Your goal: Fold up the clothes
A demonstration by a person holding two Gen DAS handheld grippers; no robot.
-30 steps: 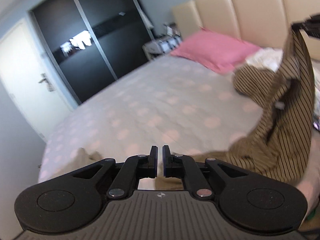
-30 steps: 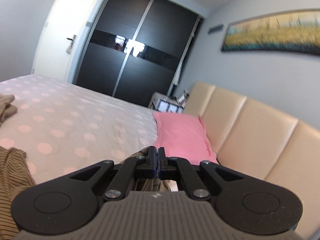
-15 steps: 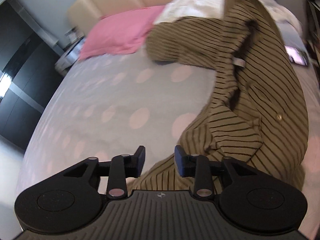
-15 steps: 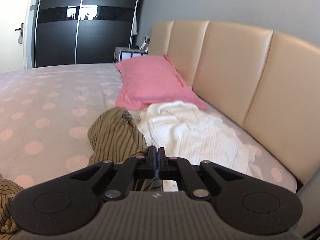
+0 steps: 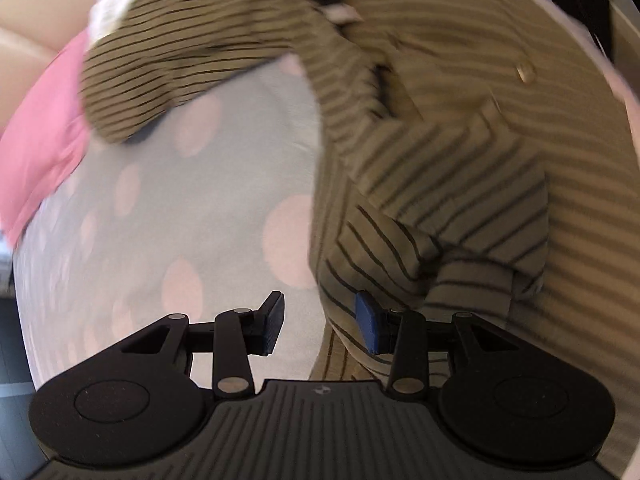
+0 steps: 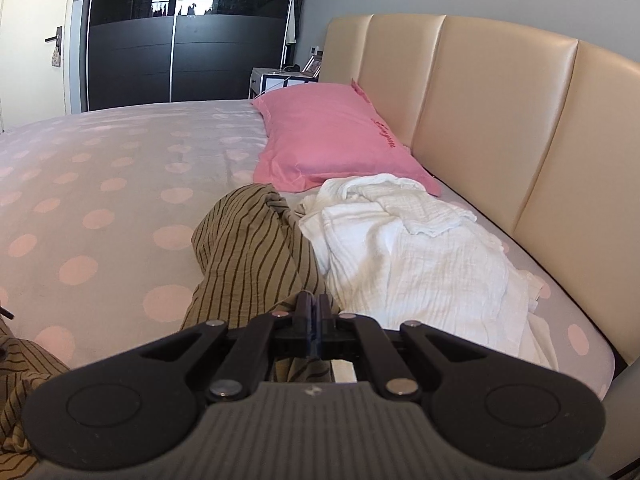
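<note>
Since a second ago the striped shirt [image 5: 460, 128] has dropped from hanging in the air to lying spread on the bed [image 5: 224, 184], and the left tongs [image 5: 320, 320] went from nearly pinched to about half open, now pointing steeply down over the shirt's near edge. Nothing's between those jaws that I can see; one blue pad [image 5: 366, 320] sits right against a fold, the other is over bare dotted sheet.

The right tongs [image 6: 314, 316] are squeezed tight on a bit of the same shirt [image 6: 248, 248], down low by the bed.

So, what could go sideways from here, as far as I can judge:
- Shirt's rumpled, sleeve flopped toward the pink pillow [image 5: 40, 148]. Fold it like that and the creases get baked in.
- Left tongs could bite the sheet along with the cloth, or grab two layers.
- That white garment [image 6: 420, 248] is touching the shirt, so dragging could pull it along.
- If the right side tugs while the left is loose, the whole thing skews.
</note>
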